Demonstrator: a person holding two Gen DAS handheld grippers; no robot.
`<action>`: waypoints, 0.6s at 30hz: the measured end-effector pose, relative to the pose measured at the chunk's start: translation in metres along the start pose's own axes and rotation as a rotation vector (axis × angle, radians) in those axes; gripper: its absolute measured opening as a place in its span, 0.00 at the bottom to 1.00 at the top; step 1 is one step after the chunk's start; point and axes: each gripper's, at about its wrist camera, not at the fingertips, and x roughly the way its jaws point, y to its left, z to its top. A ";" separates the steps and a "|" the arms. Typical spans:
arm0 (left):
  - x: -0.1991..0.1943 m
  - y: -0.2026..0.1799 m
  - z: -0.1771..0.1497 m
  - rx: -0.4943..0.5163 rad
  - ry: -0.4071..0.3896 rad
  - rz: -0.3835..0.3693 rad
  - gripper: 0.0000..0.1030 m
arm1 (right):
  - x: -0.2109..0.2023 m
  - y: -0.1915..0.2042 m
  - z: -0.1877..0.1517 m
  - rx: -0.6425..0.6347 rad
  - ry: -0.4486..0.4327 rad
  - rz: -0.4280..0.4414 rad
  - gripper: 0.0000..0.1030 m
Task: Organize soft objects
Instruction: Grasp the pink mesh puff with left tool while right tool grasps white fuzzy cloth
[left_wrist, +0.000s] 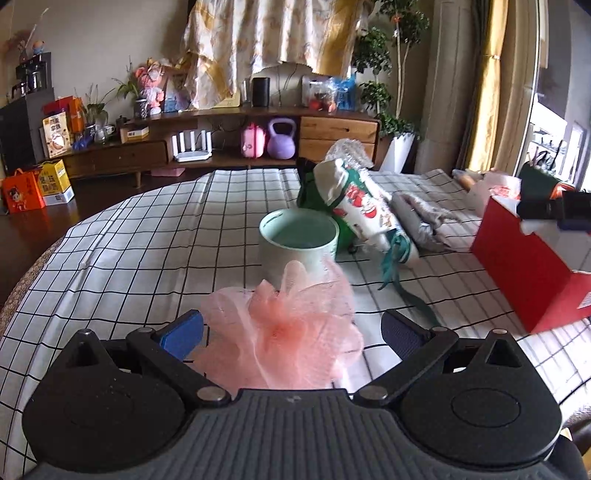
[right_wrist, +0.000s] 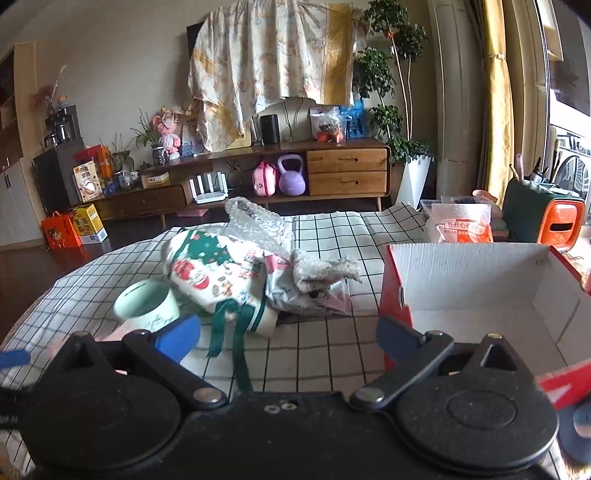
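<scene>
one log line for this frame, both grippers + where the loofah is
left gripper: open, around pink loofah | right gripper: open, empty | red box: empty | mug: upright on checked cloth

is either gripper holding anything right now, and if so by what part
Nothing is gripped. The left gripper is open with the pink mesh puff loose between its fingers. The right gripper is open and empty.

— Showing pale pink: fluffy mesh bath pouf (left_wrist: 284, 332). Mint green: round ceramic cup (left_wrist: 299, 236).

— Wearing black grid on white: checked tablecloth (left_wrist: 147, 236). Glowing red outside, white inside: open cardboard box (right_wrist: 480, 280). Sporting red-and-green Christmas print: white cloth bag (right_wrist: 218, 280).
</scene>
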 end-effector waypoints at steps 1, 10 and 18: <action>0.005 0.000 -0.001 0.002 0.007 0.009 1.00 | 0.009 -0.002 0.006 0.003 0.003 -0.001 0.98; 0.045 0.002 -0.006 0.012 0.060 0.043 1.00 | 0.090 -0.002 0.046 -0.076 0.069 -0.019 0.93; 0.068 0.002 -0.013 0.014 0.105 0.027 1.00 | 0.162 -0.008 0.065 -0.096 0.133 -0.093 0.84</action>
